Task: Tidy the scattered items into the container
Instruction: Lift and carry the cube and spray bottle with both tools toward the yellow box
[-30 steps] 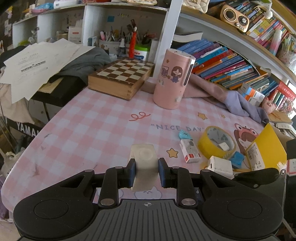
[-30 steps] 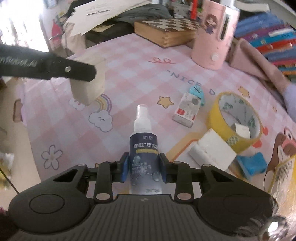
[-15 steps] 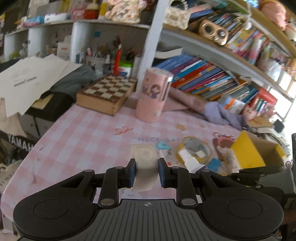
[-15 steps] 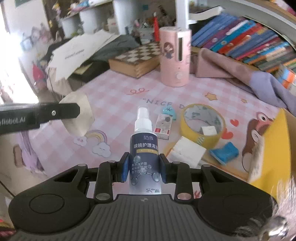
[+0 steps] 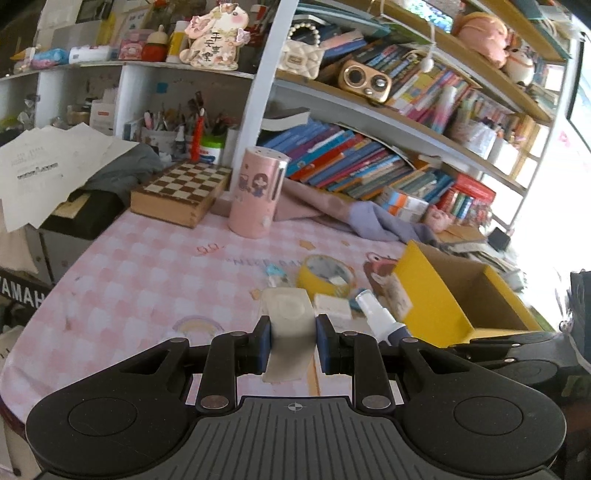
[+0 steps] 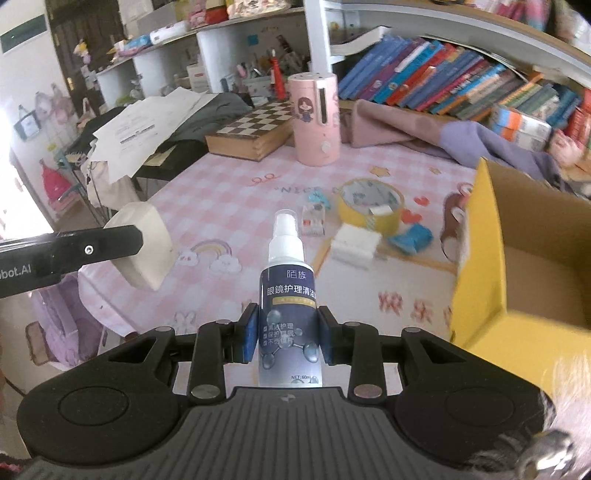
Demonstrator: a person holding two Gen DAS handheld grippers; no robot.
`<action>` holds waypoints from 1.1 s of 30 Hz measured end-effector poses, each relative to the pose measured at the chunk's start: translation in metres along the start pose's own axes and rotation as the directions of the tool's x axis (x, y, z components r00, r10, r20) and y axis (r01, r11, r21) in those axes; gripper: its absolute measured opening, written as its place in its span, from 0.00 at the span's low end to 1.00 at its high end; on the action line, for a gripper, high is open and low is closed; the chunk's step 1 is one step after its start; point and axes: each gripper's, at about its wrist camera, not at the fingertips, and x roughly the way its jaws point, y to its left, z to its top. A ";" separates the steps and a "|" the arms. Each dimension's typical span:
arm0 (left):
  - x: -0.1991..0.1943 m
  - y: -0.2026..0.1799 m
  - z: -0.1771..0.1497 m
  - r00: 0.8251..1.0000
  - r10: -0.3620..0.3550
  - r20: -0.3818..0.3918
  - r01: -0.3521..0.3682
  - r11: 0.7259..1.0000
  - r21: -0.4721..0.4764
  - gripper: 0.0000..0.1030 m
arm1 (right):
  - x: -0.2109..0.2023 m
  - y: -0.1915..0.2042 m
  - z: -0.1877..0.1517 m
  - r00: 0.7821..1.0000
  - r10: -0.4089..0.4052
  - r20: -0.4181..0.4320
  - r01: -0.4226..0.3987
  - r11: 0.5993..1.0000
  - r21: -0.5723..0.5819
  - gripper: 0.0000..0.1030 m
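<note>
I'm in someone's home, in a study or child's room by the look of it. Curved shelves (image 5: 369,122) are crammed with leaning books (image 5: 343,162) and plush toys (image 5: 484,35). The table wears a pink checked cloth (image 5: 147,273) printed with rainbows and stars (cartoonish, cheerful). A wooden chessboard box (image 5: 181,192), a pen pot (image 5: 162,133) and loose papers (image 5: 55,166) crowd the back edge.

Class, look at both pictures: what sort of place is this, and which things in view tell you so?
Most likely a home study or a child's bedroom: crowded shelves of books, a pot of pens and brushes, and a pink checked cartoon tablecloth on the table.
</note>
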 end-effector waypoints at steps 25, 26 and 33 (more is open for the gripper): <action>-0.011 -0.053 -0.044 0.971 -0.203 -0.125 0.218 0.968 0.120 0.23 | -0.073 -0.016 -0.087 0.985 -0.170 -0.031 0.173 0.961 0.214 0.30; -0.009 -0.057 -0.045 0.968 -0.215 -0.132 0.232 0.964 0.128 0.23 | -0.077 -0.019 -0.091 0.983 -0.182 -0.034 0.185 0.956 0.229 0.30; 0.001 -0.086 -0.051 0.937 -0.293 -0.191 0.327 0.929 0.175 0.23 | -0.100 -0.039 -0.115 0.966 -0.255 -0.049 0.257 0.911 0.323 0.30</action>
